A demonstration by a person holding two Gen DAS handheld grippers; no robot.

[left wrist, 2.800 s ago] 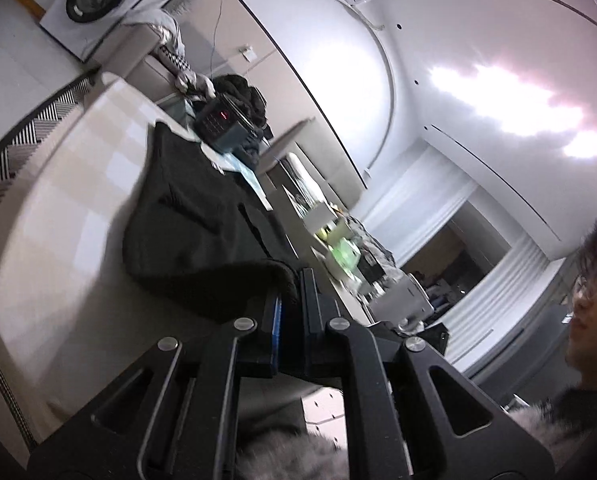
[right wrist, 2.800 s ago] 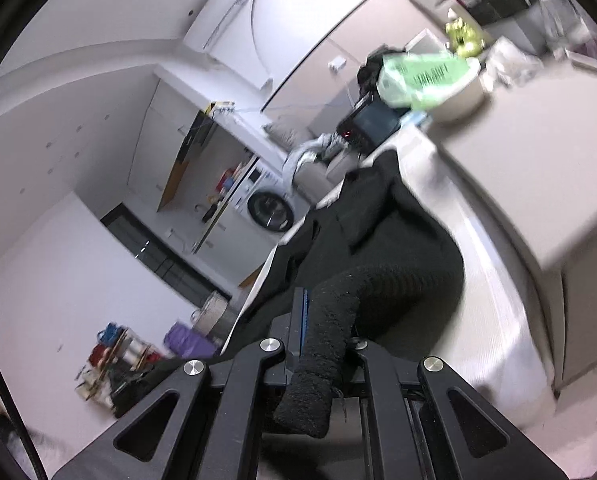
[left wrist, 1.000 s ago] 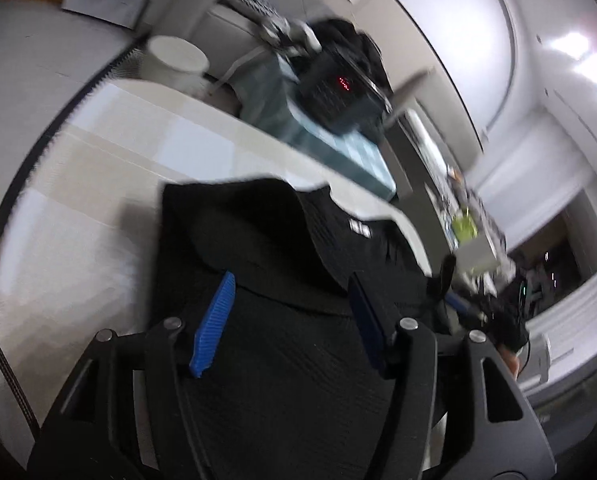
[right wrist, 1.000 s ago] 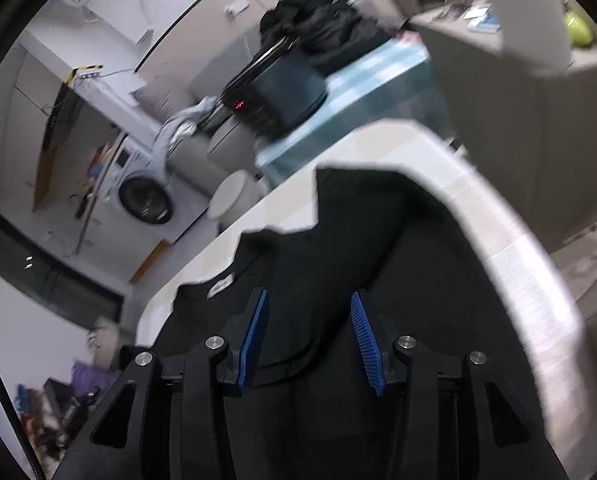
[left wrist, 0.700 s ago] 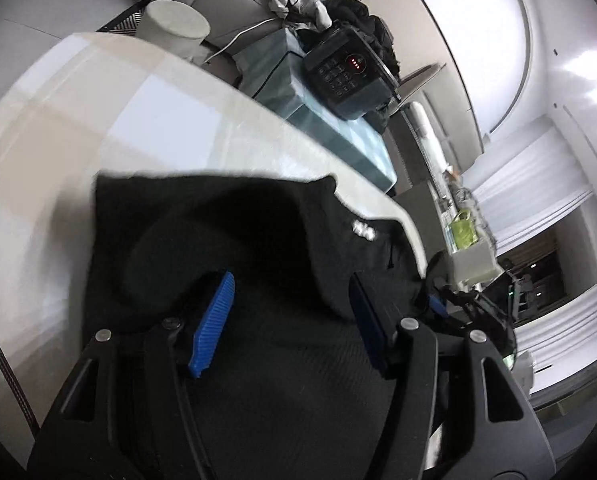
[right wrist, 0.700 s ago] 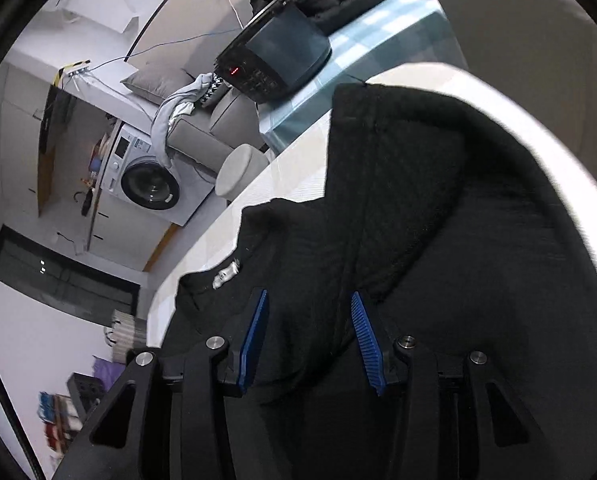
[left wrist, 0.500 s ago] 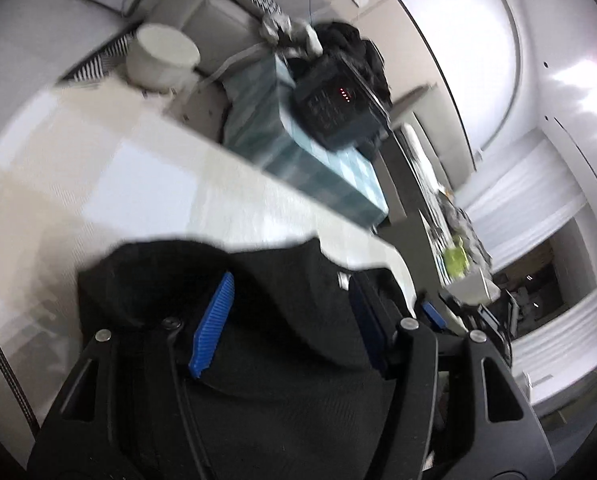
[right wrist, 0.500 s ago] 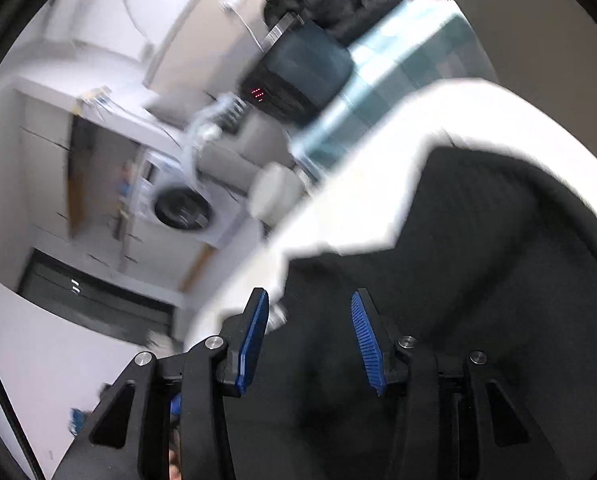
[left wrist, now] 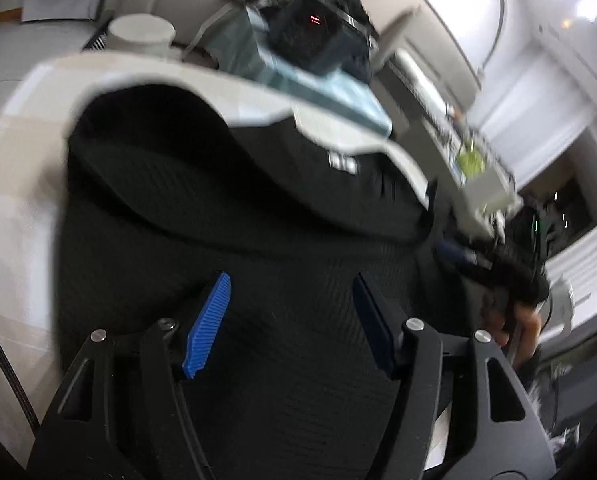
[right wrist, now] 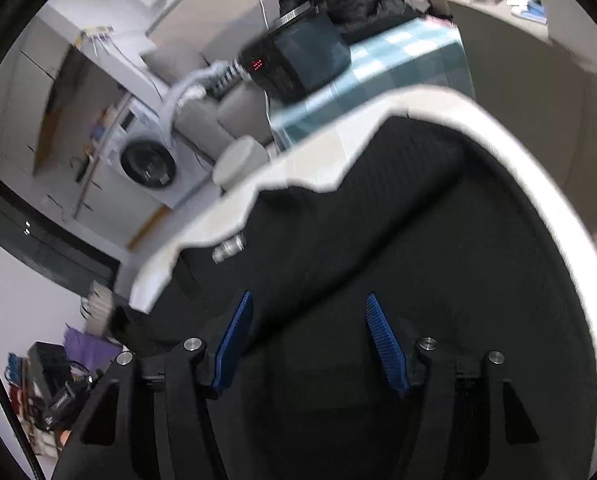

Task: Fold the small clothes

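Observation:
A black knitted garment (left wrist: 258, 208) lies spread on a pale table (left wrist: 14, 152), a small white label (left wrist: 341, 162) near its neck. My left gripper (left wrist: 290, 284) hovers over the cloth, its blue pads apart and the jaws opening, nothing pinched between them. In the right wrist view the same black garment (right wrist: 418, 248) covers most of the table (right wrist: 578, 264), with the label (right wrist: 229, 250) at the left. My right gripper (right wrist: 310, 304) is above the fabric with its jaws opening, and its pads are off the cloth.
Beyond the table's far edge stand a black box with red lights (left wrist: 310, 36) on a teal checked cloth (left wrist: 338, 92), a round white stool (left wrist: 142, 34) and a washing machine (right wrist: 146, 164). The other gripper and a hand (left wrist: 510, 280) appear at the right in the left wrist view.
Both grippers held the garment earlier and now have let it go, flat on the table. Both have shifted over the cloth, and the right jaws stand wider than a second ago.

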